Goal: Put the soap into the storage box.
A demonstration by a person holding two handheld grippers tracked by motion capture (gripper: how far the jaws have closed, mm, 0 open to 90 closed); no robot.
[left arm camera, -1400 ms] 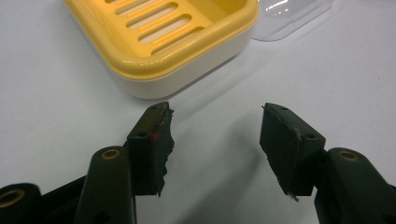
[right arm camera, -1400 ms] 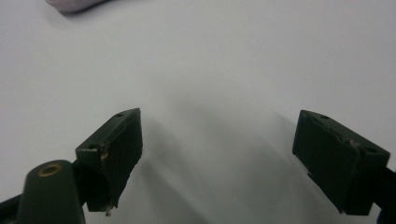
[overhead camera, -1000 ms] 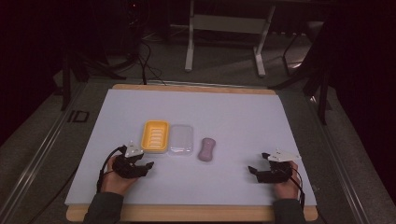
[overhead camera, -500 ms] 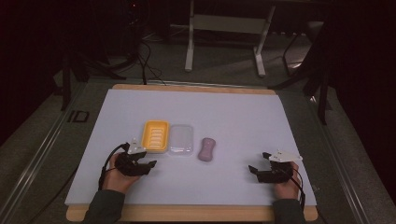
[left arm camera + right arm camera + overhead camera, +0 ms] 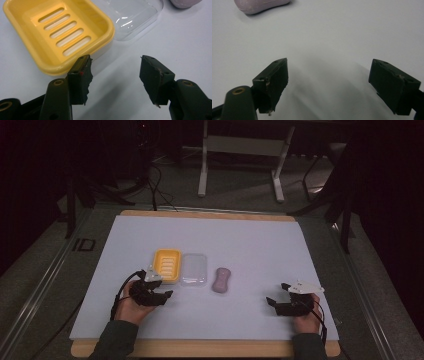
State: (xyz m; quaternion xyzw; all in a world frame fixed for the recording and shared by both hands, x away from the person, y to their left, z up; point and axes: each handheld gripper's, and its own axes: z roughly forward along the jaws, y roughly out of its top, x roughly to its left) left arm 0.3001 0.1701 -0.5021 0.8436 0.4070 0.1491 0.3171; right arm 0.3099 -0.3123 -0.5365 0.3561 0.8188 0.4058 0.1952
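Hovering left hand-held gripper: jaws stand apart with nothing between them, just short of the yellow soap dish; one jaw tip sits at the dish's near rim.
Right hand-held gripper: jaws wide and bare, low over the counter, well apart from the other things.
Yellow soap dish: nearest the left gripper, open side up, slotted floor showing.
Clear lid: touching or just beside the dish's right side.
Pink soap: right of the lid, apart from it, lying flat.
Risk, dish: a jaw nudging the rim would likely skid the light dish into the lid.
Risk, soap: its rounded, smooth body could squirt out of a pinch taken off-centre.
Risk, lid: thin clear plastic is hard to see and may flex or slip.
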